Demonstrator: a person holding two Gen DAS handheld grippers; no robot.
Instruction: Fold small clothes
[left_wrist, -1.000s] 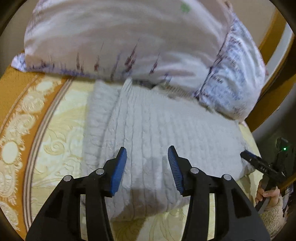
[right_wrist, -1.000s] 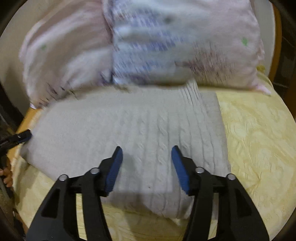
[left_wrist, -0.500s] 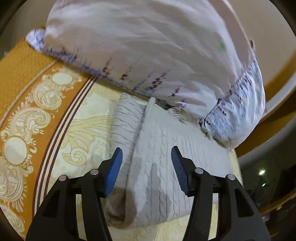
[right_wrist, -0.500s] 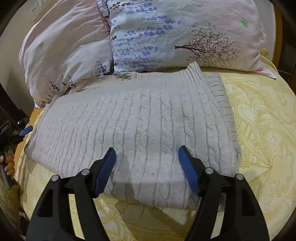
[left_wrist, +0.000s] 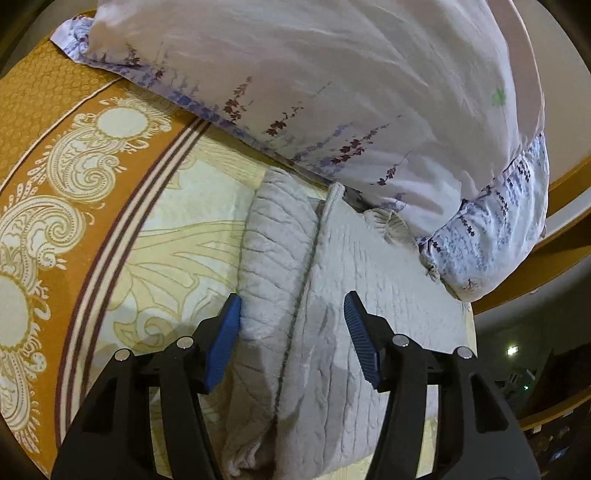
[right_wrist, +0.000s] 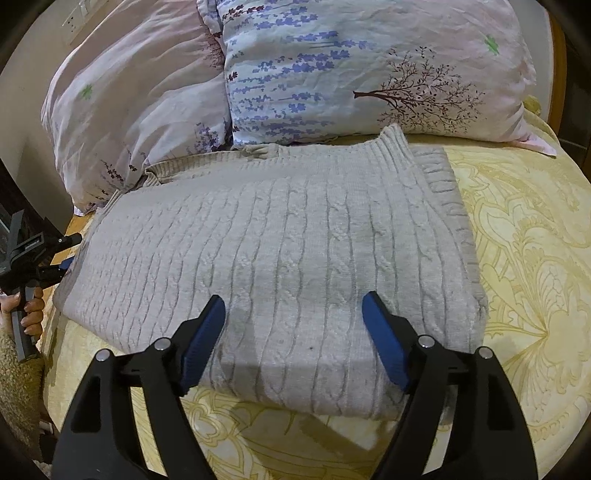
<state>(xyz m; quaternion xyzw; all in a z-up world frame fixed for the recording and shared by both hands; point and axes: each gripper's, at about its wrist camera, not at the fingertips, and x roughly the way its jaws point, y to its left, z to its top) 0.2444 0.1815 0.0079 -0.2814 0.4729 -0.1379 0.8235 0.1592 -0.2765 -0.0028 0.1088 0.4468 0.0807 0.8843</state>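
A grey cable-knit sweater (right_wrist: 295, 229) lies folded in a flat rectangle on the bed, its ribbed hem toward the pillows. My right gripper (right_wrist: 293, 302) hovers over the sweater's near edge. Its jaws are opening, with only the flat knit below them and no fabric pinched. My left gripper (left_wrist: 291, 310) is open over the sweater (left_wrist: 369, 277) at its end, straddling the seam between two folded layers, pads clear of the cloth. The right wrist view shows the left gripper (right_wrist: 37, 254) at the far left edge, held by a hand (right_wrist: 31, 310).
Two floral pillows (right_wrist: 140, 99) (right_wrist: 369, 66) lean against the sweater's far edge; one pillow (left_wrist: 332, 92) fills the top of the left wrist view. The yellow patterned bedspread (right_wrist: 524, 240) has an orange border (left_wrist: 74, 147). A wooden headboard (left_wrist: 565, 177) runs behind.
Both grippers' jaws have spread wider. The left gripper has rolled and slid toward the sweater's end, so the orange border now shows more. The right gripper has stayed over the near edge.
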